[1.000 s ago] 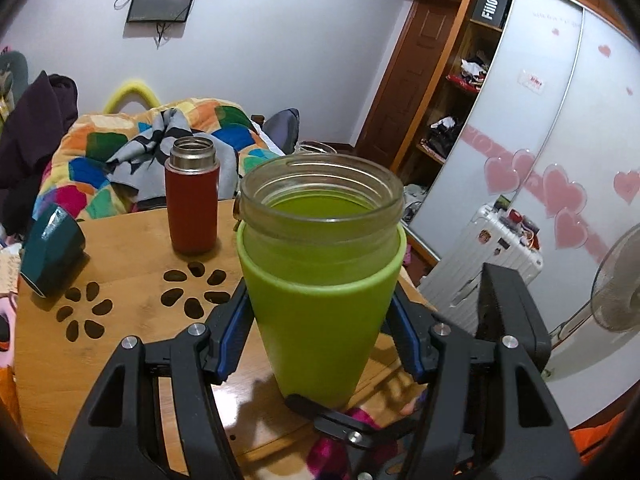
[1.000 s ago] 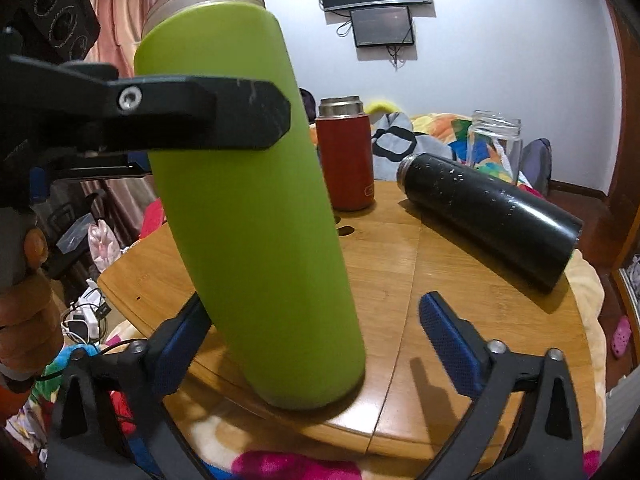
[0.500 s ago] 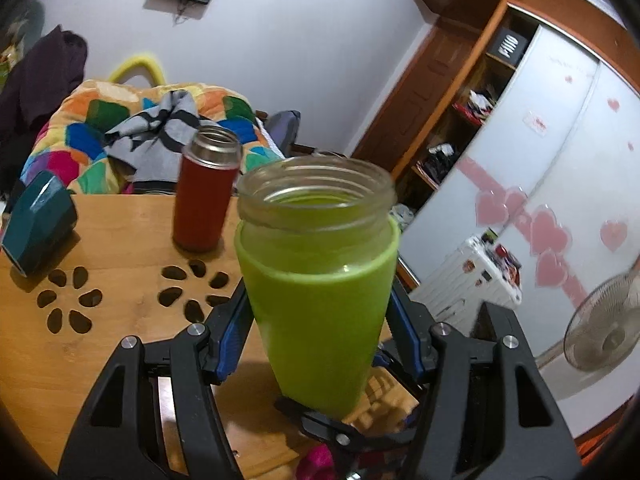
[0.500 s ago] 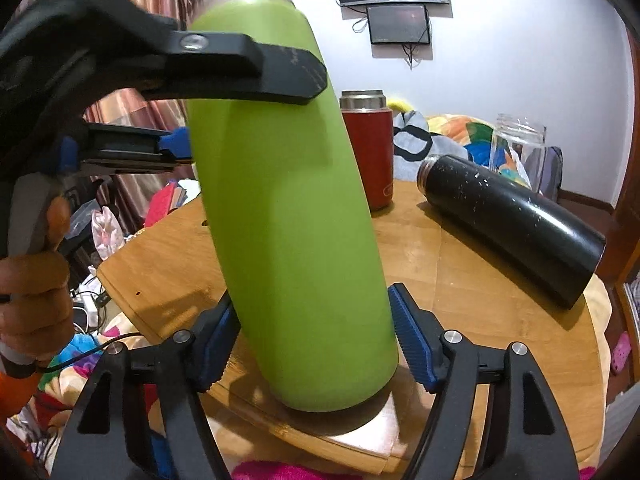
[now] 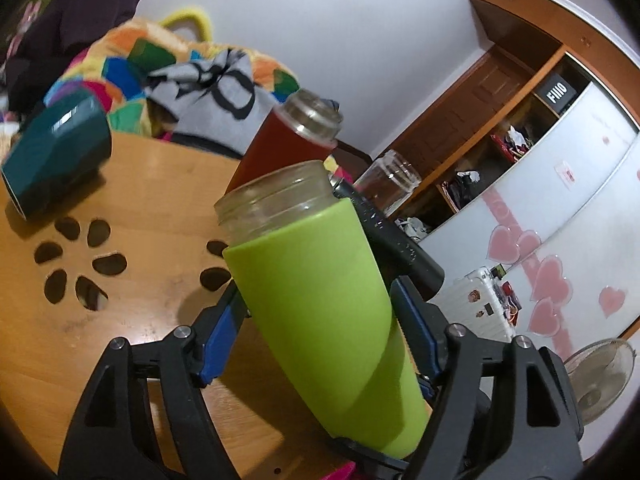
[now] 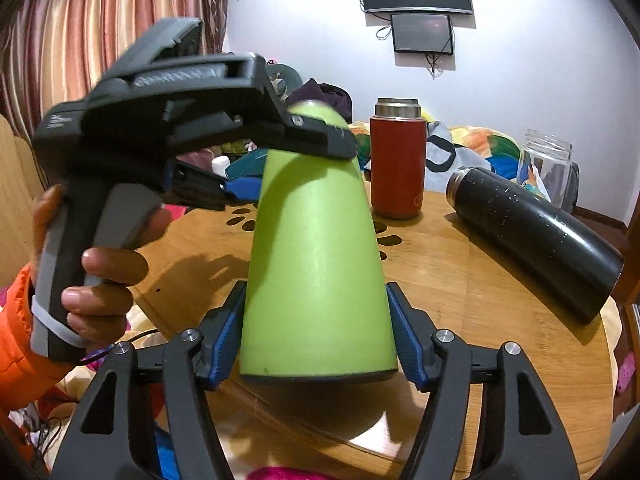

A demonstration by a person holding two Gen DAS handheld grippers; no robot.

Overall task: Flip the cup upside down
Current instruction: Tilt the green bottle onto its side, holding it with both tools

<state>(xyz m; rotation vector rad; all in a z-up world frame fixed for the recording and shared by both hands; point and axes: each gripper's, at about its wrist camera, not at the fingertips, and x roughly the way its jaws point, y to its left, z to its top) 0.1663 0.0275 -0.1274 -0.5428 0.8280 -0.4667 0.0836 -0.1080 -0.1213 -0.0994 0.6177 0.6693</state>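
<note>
Since the earlier frames, both grippers have closed in on the green cup (image 6: pixel 318 264) and tipped it away from upright, its base lifting off the wooden table (image 6: pixel 472 276). Now the right gripper (image 6: pixel 316 338) is pressing its blue pads (image 6: pixel 222 344) against the cup's lower body on both sides, with a dark shadow showing on the table beneath the raised base. The left gripper (image 5: pixel 320 334) is gripping the cup from both sides too; in the right wrist view it is appearing as a dark tool (image 6: pixel 192 108) clamped high on the cup, held in the person's hand (image 6: pixel 100 280). In the left wrist view the cup (image 5: pixel 320 296) is leaning, with its clear open rim pointing up and to the left.

Behind the cup, a red flask (image 6: pixel 396 160) is standing upright on the table. A black bottle (image 6: pixel 532 236) is lying on its side to the right, well apart from the cup. A clear glass jar (image 6: pixel 544 168) is standing behind the black bottle. A dark teal mug (image 5: pixel 56 152) is lying on its side at the far left of the table in the left wrist view, near flower-shaped cut-outs in the wood. A colourful blanket (image 5: pixel 120 60) is heaped beyond the table.
</note>
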